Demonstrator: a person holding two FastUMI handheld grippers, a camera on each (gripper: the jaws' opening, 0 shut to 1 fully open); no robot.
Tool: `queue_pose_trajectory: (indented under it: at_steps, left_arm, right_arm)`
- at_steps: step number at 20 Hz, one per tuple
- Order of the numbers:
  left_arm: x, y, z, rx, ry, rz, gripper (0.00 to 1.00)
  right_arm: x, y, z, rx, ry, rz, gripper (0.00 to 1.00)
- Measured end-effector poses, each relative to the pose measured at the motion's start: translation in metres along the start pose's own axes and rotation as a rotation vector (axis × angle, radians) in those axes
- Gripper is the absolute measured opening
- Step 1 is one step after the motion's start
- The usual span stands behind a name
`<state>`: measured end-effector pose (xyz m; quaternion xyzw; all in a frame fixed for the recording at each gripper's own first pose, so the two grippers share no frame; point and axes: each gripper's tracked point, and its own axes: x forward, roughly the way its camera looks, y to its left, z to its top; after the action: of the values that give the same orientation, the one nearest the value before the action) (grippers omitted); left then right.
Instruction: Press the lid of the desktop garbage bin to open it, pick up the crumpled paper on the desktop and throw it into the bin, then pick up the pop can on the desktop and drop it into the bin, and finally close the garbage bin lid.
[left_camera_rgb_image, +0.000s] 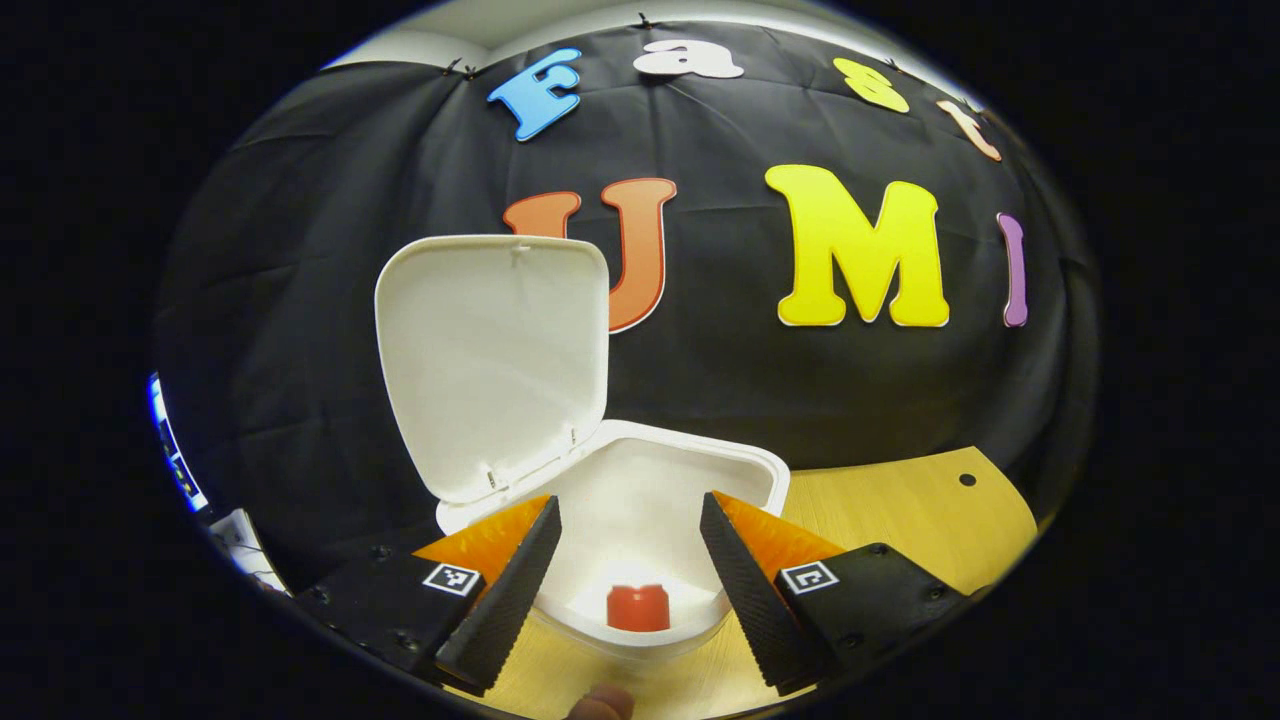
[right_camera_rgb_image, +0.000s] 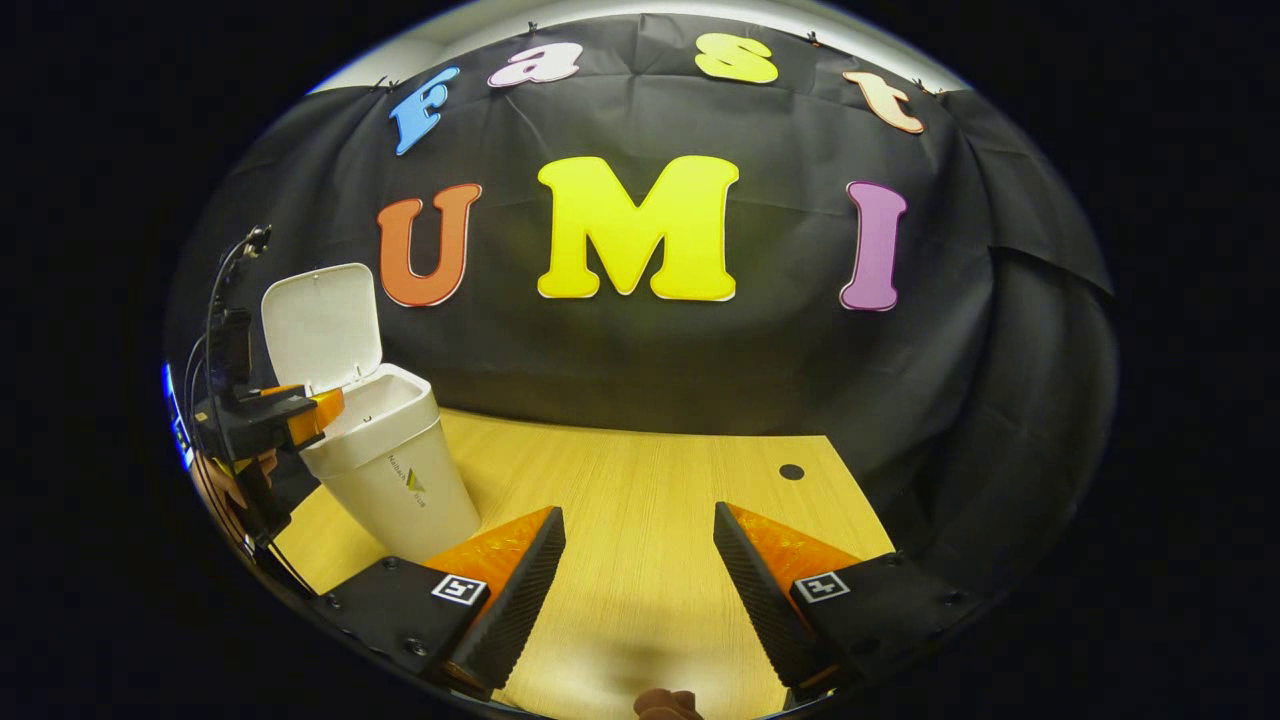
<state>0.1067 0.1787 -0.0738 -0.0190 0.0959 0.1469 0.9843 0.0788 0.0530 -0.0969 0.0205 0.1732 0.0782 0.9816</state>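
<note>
The left tool (left_camera_rgb_image: 630, 575) is hovering directly over the mouth of the garbage bin (left_camera_rgb_image: 690, 470), its two fingers spread apart and grasping nothing. In the left gripper view, the lid (left_camera_rgb_image: 495, 360) is standing raised, hinged at the bin's back rim and tilting slightly backward. The pop can (left_camera_rgb_image: 638, 607) is lying inside the bin, at the bottom, visible between the spread fingers. The crumpled paper cannot be made out inside the bin.

In the right gripper view, the garbage bin (right_camera_rgb_image: 390, 470) is standing near the worktop's (right_camera_rgb_image: 640, 500) far left corner, close to the black cloth wall. The left tool (right_camera_rgb_image: 318, 415) is sitting at the bin's rim. The right tool (right_camera_rgb_image: 640, 575) is hanging above the bare middle of the worktop, released, fingers apart, well apart from the bin. A small dark hole (right_camera_rgb_image: 791, 471) is showing near the worktop's far right edge.
</note>
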Motion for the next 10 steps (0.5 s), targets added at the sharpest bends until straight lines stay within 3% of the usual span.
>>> queue_pose_trajectory:
  at_steps: [3,10]
  left_arm:
    - [-0.005,0.004,0.042,0.058,-0.066,0.036,0.93]
    - [0.007,0.026,0.155,0.059,-0.216,0.139,0.96]
  right_arm:
    - [0.004,0.001,-0.002,0.001,0.001,0.004,0.95]
    - [0.016,-0.013,-0.001,0.036,0.013,-0.007,0.95]
